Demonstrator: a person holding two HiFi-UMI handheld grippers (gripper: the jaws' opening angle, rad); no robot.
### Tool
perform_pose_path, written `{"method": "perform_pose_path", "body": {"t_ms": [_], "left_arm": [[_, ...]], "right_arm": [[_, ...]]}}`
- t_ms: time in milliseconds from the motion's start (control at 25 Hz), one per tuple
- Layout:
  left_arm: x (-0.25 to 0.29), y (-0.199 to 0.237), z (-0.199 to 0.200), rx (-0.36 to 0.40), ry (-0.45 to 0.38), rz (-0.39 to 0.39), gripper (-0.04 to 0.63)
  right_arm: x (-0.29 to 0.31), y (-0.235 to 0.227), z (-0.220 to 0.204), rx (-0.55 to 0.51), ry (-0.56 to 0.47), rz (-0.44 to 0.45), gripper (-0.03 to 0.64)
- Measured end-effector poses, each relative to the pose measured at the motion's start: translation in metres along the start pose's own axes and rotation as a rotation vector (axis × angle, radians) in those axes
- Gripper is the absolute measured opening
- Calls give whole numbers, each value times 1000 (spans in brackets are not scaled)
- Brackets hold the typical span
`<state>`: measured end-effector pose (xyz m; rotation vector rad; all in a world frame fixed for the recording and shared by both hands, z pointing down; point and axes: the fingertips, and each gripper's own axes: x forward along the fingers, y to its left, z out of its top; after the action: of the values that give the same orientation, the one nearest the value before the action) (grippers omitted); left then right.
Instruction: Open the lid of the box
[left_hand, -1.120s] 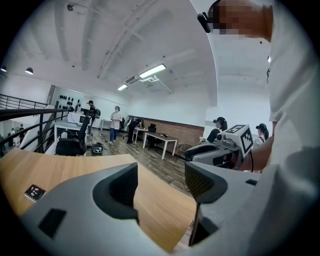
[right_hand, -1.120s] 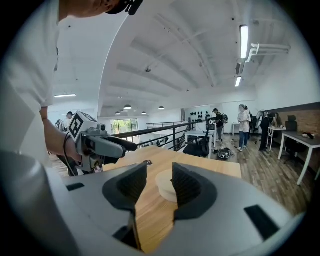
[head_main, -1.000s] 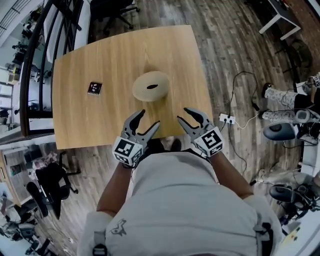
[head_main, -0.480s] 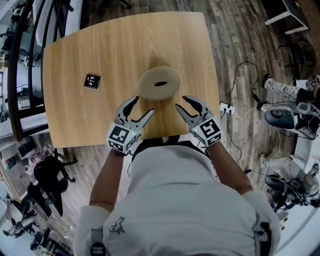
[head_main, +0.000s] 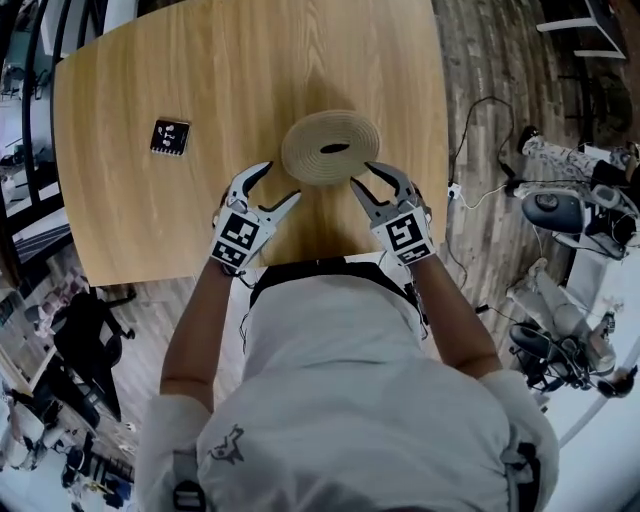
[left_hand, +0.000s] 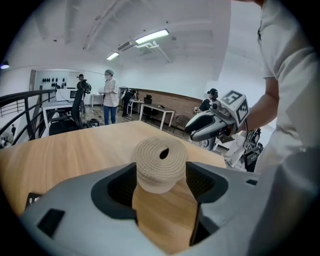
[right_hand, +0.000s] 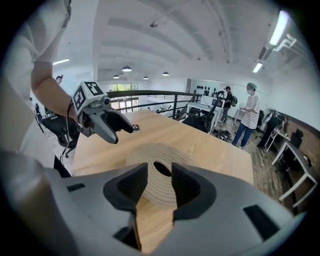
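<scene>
A round box of coiled pale rope sits on the wooden tabletop, towards the person's edge and squarely in front of them. That puts it within easy reach of both arms. Its lid looks shut, with a dark opening in the middle of the top. The seam between lid and body is too fine to make out, so how deep the lid sits is a guess.

The left claw is just beside the box on its near left, and its jaws are opening. Nothing stands between them, and the box lies just ahead of the pads. The right claw mirrors it on the near right, with its jaws spread and empty and its tips close to the rim. Flanking the box this way probably lets one side steady the body while the other lifts the lid.

A small card with a black-and-white square pattern lies well apart to the left. It matches the coded squares on each claw's cube. No words or brand can be read; a small emblem on the person's shirt is illegible
</scene>
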<state>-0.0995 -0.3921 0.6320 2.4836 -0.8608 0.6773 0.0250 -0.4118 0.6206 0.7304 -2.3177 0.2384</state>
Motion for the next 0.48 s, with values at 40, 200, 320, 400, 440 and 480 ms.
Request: {"method": "perform_pose_path", "body": {"t_ms": [40,200,320,400,440,480], "left_arm": [[2,3,-9,19,17,-8,299],[11,11,-41,80,85,-43,302],[16,22,-55,140,117,-69,304],[17,26,-64,182,129,-94,305],[16,27,-67,202,131,-107,307],[14,27,-70,218,127,-120,307]], "right_arm": [[6,2,-1,-29,17,-8,156],[26,10,3,-180,77,-13,156],[43,13,9,-335,124,-9,156],[53,19,13,-424,145,-6,156],[57,24,15,-463,154,-7,156],[60,29,17,-499,162,-8,156]]}}
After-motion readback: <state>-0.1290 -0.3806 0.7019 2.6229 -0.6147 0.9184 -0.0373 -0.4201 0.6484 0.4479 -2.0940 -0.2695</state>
